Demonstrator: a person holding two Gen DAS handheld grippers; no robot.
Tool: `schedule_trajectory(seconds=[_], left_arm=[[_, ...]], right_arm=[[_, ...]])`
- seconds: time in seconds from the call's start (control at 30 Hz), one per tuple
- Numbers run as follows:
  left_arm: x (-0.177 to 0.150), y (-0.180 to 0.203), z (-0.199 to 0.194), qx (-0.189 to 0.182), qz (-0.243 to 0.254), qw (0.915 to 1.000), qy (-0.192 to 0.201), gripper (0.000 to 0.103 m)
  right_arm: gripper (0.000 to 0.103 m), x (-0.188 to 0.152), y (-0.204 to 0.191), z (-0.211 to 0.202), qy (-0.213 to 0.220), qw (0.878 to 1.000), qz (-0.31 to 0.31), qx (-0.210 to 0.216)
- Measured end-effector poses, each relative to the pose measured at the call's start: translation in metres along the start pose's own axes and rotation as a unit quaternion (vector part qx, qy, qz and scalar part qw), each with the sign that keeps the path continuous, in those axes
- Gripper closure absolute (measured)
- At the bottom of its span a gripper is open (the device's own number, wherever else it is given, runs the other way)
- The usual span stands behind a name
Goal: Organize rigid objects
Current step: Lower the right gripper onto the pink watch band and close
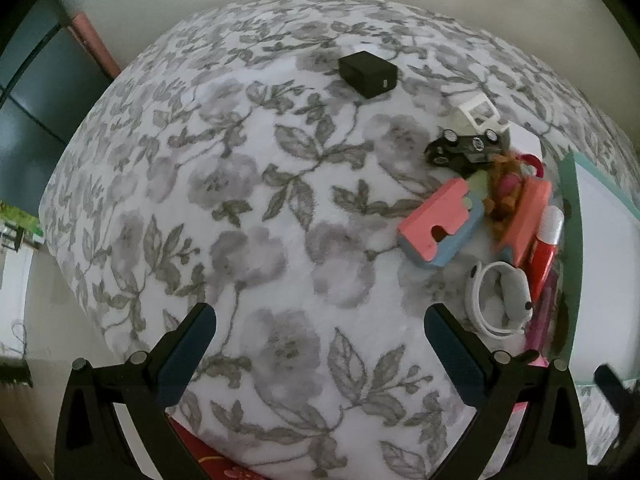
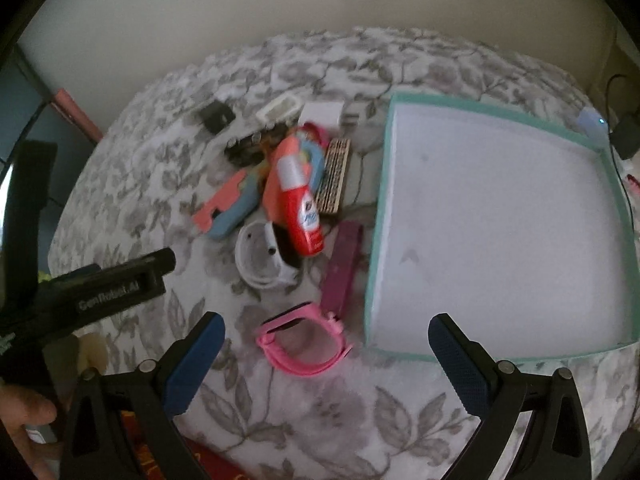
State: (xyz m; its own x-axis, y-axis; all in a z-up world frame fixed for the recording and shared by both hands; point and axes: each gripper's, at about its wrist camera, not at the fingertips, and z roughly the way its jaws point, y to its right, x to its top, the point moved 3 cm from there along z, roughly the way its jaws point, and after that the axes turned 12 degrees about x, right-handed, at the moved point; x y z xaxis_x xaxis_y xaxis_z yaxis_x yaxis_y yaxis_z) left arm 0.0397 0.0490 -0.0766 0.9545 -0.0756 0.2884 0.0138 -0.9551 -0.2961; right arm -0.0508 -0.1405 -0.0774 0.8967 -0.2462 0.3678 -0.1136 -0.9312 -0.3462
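A pile of small objects lies on a floral cloth: a red spray bottle point(image 2: 298, 204), pink-and-blue foam pieces point(image 2: 224, 204), a white watch band point(image 2: 262, 258), a pink watch band point(image 2: 304, 346), a purple bar point(image 2: 342, 266), a toy car point(image 1: 464, 148) and a black box point(image 1: 368, 72). A teal-rimmed white tray point(image 2: 380, 216) lies right of the pile, with nothing in it. My right gripper point(image 2: 326, 354) is open, just above the pink band. My left gripper point(image 1: 320, 338) is open and empty over bare cloth, left of the white band point(image 1: 498, 298).
The left gripper's body point(image 2: 92, 292) shows at the left of the right wrist view. A wall runs behind the bed. A charger and cable point(image 2: 624, 136) lie beyond the tray's far right corner. A red item point(image 1: 208, 464) sits at the near edge.
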Motion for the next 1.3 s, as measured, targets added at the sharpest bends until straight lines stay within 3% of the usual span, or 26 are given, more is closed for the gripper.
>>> schedule_trajectory(seconds=[0.2,0.43,0.53,0.83,0.9,1.03,1.23,1.3], left_arm=[[0.000,-0.004,0.000,-0.008,-0.008,0.9999,-0.001,0.000],[0.002,-0.005,0.004,-0.024,-0.009,0.9996,-0.006,0.000],[0.002,-0.008,0.007,-0.033,-0.015,0.9993,-0.012,0.000],[0.001,-0.027,0.019,-0.057,-0.053,0.9964,-0.032,0.000],[0.000,-0.030,0.022,-0.061,-0.060,0.9956,-0.037,0.000],[-0.002,-0.033,0.026,-0.070,-0.067,0.9943,-0.045,0.000],[-0.001,-0.029,0.023,-0.082,-0.057,0.9941,-0.042,0.000],[-0.001,-0.028,0.024,-0.082,-0.056,0.9942,-0.042,0.000]], right_arm=[[0.002,-0.005,-0.001,0.014,-0.027,0.999,0.017,-0.011],[0.003,-0.008,-0.014,0.024,-0.047,0.998,-0.003,-0.035],[0.004,-0.007,-0.020,0.023,-0.045,0.999,-0.003,-0.021],[0.004,0.008,-0.041,0.030,-0.039,0.997,-0.067,-0.008],[0.011,0.007,-0.043,0.032,-0.048,0.994,-0.094,-0.009],[0.013,0.000,-0.046,0.045,-0.072,0.987,-0.135,-0.040],[0.015,-0.006,-0.044,0.057,-0.094,0.984,-0.143,-0.050],[0.021,-0.006,-0.042,0.060,-0.100,0.982,-0.145,-0.062]])
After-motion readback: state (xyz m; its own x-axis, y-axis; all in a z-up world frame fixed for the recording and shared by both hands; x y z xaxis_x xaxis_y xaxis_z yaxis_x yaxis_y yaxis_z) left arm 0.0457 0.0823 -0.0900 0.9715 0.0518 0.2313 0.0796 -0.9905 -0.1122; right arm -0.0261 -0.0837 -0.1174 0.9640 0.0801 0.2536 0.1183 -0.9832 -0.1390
